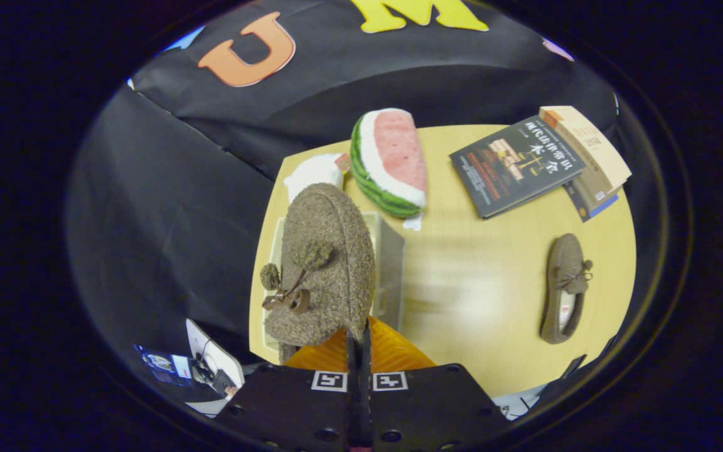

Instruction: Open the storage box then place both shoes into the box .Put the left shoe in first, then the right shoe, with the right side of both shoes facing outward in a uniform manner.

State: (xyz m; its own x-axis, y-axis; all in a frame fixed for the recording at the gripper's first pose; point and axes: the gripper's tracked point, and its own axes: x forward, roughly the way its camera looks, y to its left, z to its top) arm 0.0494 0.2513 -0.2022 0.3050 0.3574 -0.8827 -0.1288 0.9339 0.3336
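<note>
We find the gripper (358,351) with its jaws pressed nearly together, pinching the rim of a brown fuzzy slipper (324,263). This slipper is held up just ahead of the jaws, its top facing us, showing a small bow with two pom-poms. Which foot it belongs to we cannot tell.

Directly beneath and behind the held slipper we note the storage box (390,263), clear-walled, standing on the light wooden desk (481,289). Part of its side wall shows to the right of the slipper. An orange ribbed surface (393,351) lies just ahead of the jaws, below the slipper; we cannot tell whether it is the box's lid.

The second slipper (563,287) lies on the desk well apart from the box, on the right, sole down, its opening upward and its bow toward the far end.

Beyond the box a watermelon-slice plush (393,160) rests on the desk, with a white plush object (314,172) just beside it on the left. Farther right, two books (543,160) lie stacked, the dark-covered one uppermost. Its cover bears printed characters and a picture; we do not record the title. Two square black-and-white markers (359,380) are fixed on the gripper body behind the jaws.
</note>
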